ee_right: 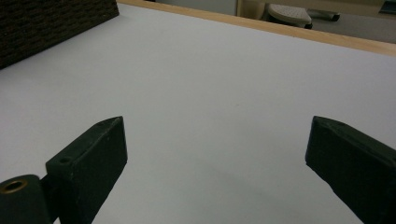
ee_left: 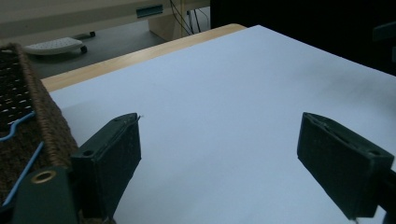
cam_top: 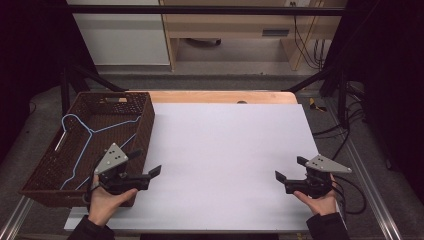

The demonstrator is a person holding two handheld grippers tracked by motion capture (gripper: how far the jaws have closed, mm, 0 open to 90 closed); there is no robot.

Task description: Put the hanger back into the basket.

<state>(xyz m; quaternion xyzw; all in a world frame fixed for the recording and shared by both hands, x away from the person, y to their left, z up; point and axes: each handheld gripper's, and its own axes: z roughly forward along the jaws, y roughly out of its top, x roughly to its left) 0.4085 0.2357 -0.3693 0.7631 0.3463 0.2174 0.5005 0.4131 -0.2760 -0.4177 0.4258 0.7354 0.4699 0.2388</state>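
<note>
Hanger, a thin blue wire one, lies flat on the floor of the basket, a dark brown woven tray standing at the left edge of the tabletop. Its hook points toward the basket's far left corner, and its long wire runs down toward the near end. In the left gripper view a short stretch of the blue wire shows inside the woven wall at the left.

Left hand-held gripper sits at the basket's near right corner, its body over the rim and its jaws reaching out over the white sheet that covers the tabletop. The jaws stand wide apart with nothing between them; the bare sheet shows through the gap, and they touch neither hanger nor basket wall. A grey three-cornered plate rides on top, and the person's left hand grips the body from below.

Right hand-held gripper rests low over the near right part of the sheet, well apart from the basket, held by the right hand. Its jaws are likewise spread wide and empty, pointing left across the sheet. In the right gripper view a corner of the basket appears at the far left, beyond the open jaws.
</note>
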